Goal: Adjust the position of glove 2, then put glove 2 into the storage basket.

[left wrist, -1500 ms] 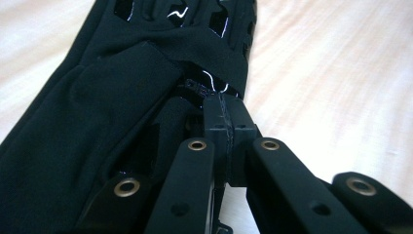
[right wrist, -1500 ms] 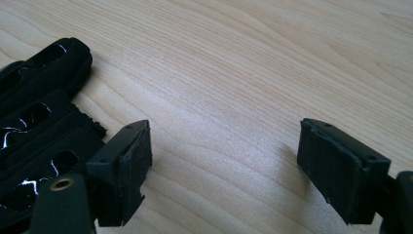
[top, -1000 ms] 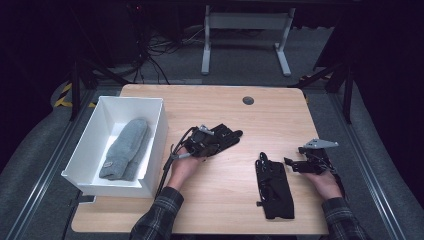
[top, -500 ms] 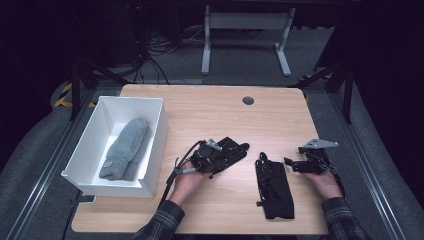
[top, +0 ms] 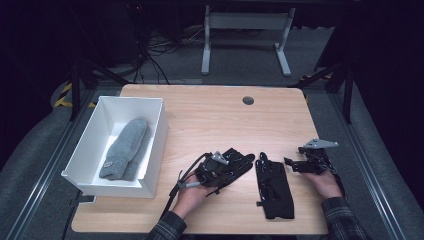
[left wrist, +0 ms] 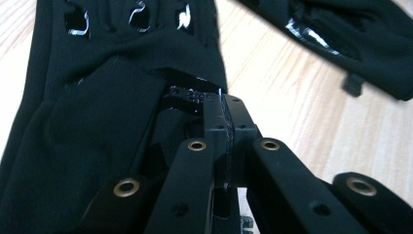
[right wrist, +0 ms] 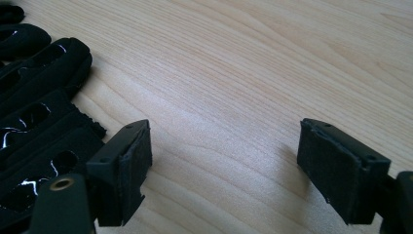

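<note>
A dark room all around, cables and a grey stand on the floor beyond, and in the middle a pale wooden table (top: pixel 210 120) with a small round hole near its far edge. At the left edge sits a white bin (top: pixel 150 145), and inside it lies a grey mitten (top: pixel 125 149), stretched along the bin's length, cuff toward the near end.

Over to the near half of the table: the left gripper (top: pixel 220 167), held in the left hand (top: pixel 190 192), is down on a black glove (top: pixel 239 161). In the left gripper view the jaws are pressed together with a fold of that glove's (left wrist: pixel 97 126) fabric caught between them, so the grip is tight on the cloth. The glove's fingers point toward the far right, and the rest of it lies under the gripper.

Just beside it, toward the right, a second black glove (top: pixel 273 187) lies flat, running from the near edge toward the middle of the table. Near the right edge the right gripper (top: pixel 300 165) rests low in the right hand (top: pixel 325 182). Its own view shows the jaws standing wide apart over bare wood, nothing between them, with the second glove's (right wrist: pixel 34 122) edge just beside one jaw.
</note>
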`<move>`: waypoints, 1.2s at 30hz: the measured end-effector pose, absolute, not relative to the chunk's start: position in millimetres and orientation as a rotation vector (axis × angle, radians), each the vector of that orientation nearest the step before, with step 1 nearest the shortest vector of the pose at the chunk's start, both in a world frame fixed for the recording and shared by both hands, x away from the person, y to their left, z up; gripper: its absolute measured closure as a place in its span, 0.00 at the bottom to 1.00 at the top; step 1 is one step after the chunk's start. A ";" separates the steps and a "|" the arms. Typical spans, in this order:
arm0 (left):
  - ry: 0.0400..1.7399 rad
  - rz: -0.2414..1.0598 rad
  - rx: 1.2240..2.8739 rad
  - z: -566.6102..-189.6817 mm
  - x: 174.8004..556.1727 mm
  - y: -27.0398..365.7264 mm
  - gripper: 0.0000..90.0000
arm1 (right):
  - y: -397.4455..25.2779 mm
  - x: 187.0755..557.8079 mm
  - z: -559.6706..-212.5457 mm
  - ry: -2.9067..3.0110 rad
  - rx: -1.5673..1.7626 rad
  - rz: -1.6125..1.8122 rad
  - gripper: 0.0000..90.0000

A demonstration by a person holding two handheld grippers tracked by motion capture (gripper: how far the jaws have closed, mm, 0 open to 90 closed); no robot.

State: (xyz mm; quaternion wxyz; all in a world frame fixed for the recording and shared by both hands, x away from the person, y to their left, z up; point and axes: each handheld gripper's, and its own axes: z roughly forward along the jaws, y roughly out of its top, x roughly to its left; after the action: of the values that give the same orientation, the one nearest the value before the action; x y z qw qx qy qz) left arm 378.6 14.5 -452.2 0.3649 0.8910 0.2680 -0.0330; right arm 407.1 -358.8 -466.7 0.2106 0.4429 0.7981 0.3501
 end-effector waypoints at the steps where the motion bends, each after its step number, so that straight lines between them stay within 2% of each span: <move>1: 0.686 -0.091 2.287 -450.9 379.1 15.5 1.00 | -358.8 407.2 -466.7 2.218 1.231 0.973 0.23; 8: 0.702 0.008 2.277 -433.3 382.6 39.4 1.00 | -358.8 407.1 -466.7 2.219 1.231 0.973 0.23; 17: 0.874 0.108 2.308 -448.2 401.1 69.6 1.00 | -358.8 407.1 -466.7 2.219 1.231 0.973 0.23; 27: 0.816 0.007 2.323 -452.6 383.2 70.8 1.00 | -358.8 407.1 -466.7 2.219 1.230 0.973 0.23; 36: 0.716 -0.121 2.306 -456.7 361.3 53.7 0.99 | -358.7 407.1 -466.7 2.220 1.229 0.973 0.23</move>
State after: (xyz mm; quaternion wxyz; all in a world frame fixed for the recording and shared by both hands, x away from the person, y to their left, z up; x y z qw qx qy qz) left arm 361.3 53.7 -456.7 0.3541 0.8920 0.2770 -0.0469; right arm 407.1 -358.7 -466.7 0.2101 0.4422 0.7986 0.3501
